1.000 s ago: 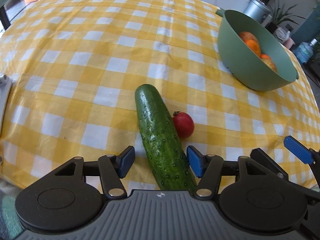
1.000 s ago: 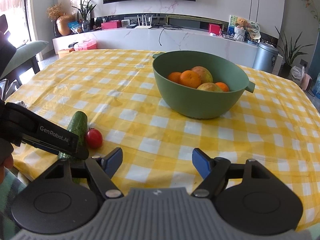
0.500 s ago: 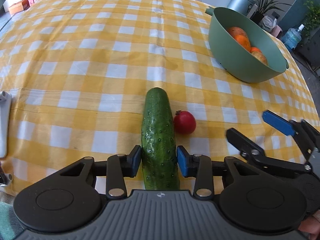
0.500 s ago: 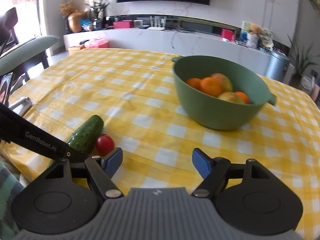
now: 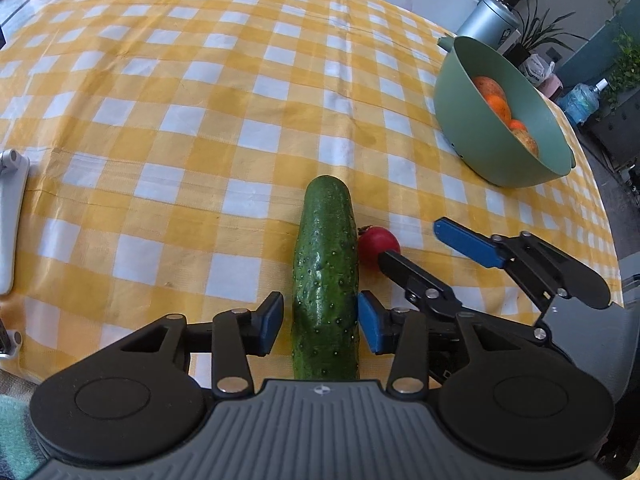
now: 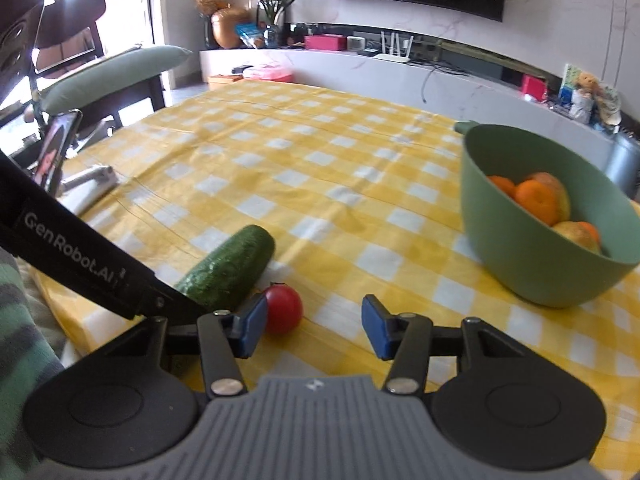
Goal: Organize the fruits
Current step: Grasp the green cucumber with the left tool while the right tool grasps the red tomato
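Found the cucumber (image 5: 326, 272) lying flat on the table (image 5: 180, 120), running from six o'clock up toward the middle of the left wrist view, far tip pointing to twelve. Saw its near end bracketed by the left tongs (image 5: 320, 320), jaws opening: a sliver of cloth visible beside the nine o'clock pad, the three o'clock pad just beside the skin, so no real squeeze on it. Judged it firm, fairly heavy for its length, waxy and knobbly, likely to swing or slide if pinched only at the end. Reckoned a hold nearer its middle, across the width, the safer choice.

Spotted the tomato (image 6: 282, 310) touching or nearly touching the cucumber's three o'clock flank. Saw the right tongs (image 6: 314, 322) low over the cloth, jaws closing but with nothing pressed, the tomato just inside the pad on the nine o'clock side rather than centred. Judged it small, round, smooth, thin-skinned and prone to roll or bruise; best taken lightly across its widest girth.

Noted the green bowl (image 5: 500, 152) well apart at two o'clock, already holding oranges (image 6: 536, 196).
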Demonstrator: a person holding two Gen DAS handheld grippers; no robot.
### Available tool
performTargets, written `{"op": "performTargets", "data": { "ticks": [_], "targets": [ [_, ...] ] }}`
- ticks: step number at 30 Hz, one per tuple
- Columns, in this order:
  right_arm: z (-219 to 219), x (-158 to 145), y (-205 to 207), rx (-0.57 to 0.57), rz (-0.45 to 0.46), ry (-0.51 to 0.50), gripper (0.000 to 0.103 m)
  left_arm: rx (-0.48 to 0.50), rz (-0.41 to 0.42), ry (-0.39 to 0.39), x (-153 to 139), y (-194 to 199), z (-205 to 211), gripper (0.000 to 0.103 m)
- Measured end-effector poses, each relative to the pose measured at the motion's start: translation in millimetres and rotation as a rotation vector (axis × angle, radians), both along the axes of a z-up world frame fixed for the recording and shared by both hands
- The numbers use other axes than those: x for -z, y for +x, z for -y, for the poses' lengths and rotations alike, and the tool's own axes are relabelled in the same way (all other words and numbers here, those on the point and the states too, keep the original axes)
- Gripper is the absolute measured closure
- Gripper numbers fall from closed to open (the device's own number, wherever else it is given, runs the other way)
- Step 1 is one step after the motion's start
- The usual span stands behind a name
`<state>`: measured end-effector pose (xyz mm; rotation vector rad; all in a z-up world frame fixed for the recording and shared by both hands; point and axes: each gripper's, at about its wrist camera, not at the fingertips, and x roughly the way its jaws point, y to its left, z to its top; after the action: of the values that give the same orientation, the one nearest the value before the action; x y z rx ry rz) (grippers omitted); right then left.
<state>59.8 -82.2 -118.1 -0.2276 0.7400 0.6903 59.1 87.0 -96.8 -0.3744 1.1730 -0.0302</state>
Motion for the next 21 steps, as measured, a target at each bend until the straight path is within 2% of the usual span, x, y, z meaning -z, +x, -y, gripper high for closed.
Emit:
{"op": "performTargets", "data": {
  "ticks": [7, 12, 15, 16, 17, 21],
  "targets": [
    [-4.9, 5.8, 4.2, -0.036, -0.018, 0.060, 0.062, 0.002, -0.001, 0.000, -0.7, 0.3, -1.0, 0.053],
    [0.2, 13.6, 13.7, -0.027, -0.095, 0.152, 0.063, -0.009, 0.000, 0.015, -1.8, 0.1, -2.7, 0.046],
    [6.1, 19.5, 20.4, -0.018, -0.161, 0.227, 0.071, -0.022, -0.008, 0.006, -1.3, 1.9, -3.8, 0.045],
    [6.9, 20.4, 20.9, -0.020, -0.172, 0.239, 0.077, -0.020, -0.010, 0.008, -1.1, 2.6, -3.0, 0.045],
    [6.7, 20.5, 20.4, -0.030, -0.177, 0.247, 0.082, -0.017, -0.011, 0.013, -0.9, 3.1, -1.8, 0.045],
    [4.6, 17.7, 14.9, -0.035, -0.152, 0.221, 0.082, -0.008, -0.014, 0.029, -0.3, 5.0, 3.2, 0.045]
  ]
}}
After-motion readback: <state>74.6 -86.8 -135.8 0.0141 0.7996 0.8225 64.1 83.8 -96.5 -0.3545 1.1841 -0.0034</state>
